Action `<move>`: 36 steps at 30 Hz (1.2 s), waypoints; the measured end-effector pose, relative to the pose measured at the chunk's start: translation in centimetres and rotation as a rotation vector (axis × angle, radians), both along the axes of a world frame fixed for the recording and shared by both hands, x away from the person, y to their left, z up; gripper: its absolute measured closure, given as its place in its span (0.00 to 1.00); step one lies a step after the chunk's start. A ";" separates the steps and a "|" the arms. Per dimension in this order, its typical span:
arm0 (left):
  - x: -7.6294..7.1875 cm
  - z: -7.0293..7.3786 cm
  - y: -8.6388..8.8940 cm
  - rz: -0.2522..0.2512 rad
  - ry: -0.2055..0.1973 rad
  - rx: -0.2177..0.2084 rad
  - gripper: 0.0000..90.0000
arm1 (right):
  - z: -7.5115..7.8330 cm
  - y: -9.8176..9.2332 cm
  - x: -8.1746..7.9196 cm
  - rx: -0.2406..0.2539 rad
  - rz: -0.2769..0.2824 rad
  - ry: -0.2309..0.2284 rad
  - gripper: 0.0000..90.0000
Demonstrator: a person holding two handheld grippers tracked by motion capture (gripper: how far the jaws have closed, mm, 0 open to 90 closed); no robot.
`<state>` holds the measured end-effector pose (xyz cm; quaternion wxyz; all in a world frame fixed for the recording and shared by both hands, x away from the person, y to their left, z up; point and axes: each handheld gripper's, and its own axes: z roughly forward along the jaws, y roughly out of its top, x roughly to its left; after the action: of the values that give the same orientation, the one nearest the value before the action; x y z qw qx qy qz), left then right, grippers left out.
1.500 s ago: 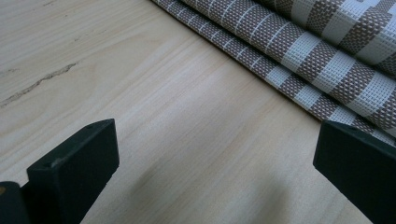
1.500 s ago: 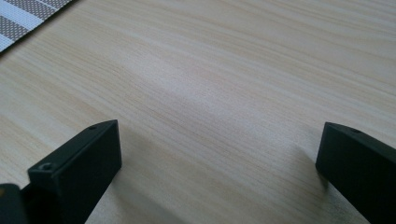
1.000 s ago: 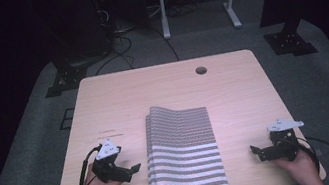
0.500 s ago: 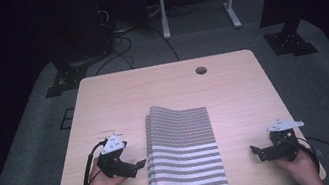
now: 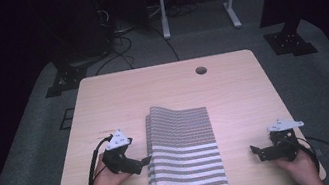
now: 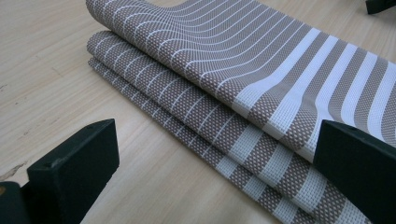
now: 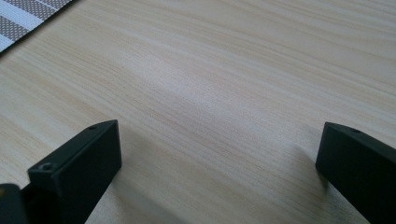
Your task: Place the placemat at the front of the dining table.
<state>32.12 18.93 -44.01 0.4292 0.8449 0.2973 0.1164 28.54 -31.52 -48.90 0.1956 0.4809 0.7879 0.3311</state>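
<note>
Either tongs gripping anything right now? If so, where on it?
Nothing held. Left tongs open at the folded striped cloth's left edge, not closed on it. Right tongs open over bare table.

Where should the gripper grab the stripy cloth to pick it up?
Probably the folded cloth's left edge, coming in low from the side. The layers end there in rounded folds raised off the table, and the open left gripper already faces them.
</note>
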 end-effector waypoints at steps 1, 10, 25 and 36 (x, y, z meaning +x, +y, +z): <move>0.1 0.1 -0.3 -0.007 0.005 0.008 0.00 | 0.0 0.0 0.0 0.000 0.000 0.000 0.00; 0.4 0.4 -1.4 -0.028 -0.003 0.015 0.00 | 0.0 0.0 0.0 0.000 0.000 0.000 0.00; 0.9 0.4 -2.8 -0.047 -0.001 0.010 0.00 | 0.0 0.0 0.0 0.000 0.000 0.000 0.00; 1.3 -0.4 -4.2 -0.070 0.015 0.039 0.00 | 0.0 0.0 0.0 0.000 -0.001 0.001 0.00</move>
<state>33.45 14.70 -44.39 0.4145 0.8637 0.2683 0.1009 28.54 -31.52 -48.90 0.1954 0.4813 0.7878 0.3310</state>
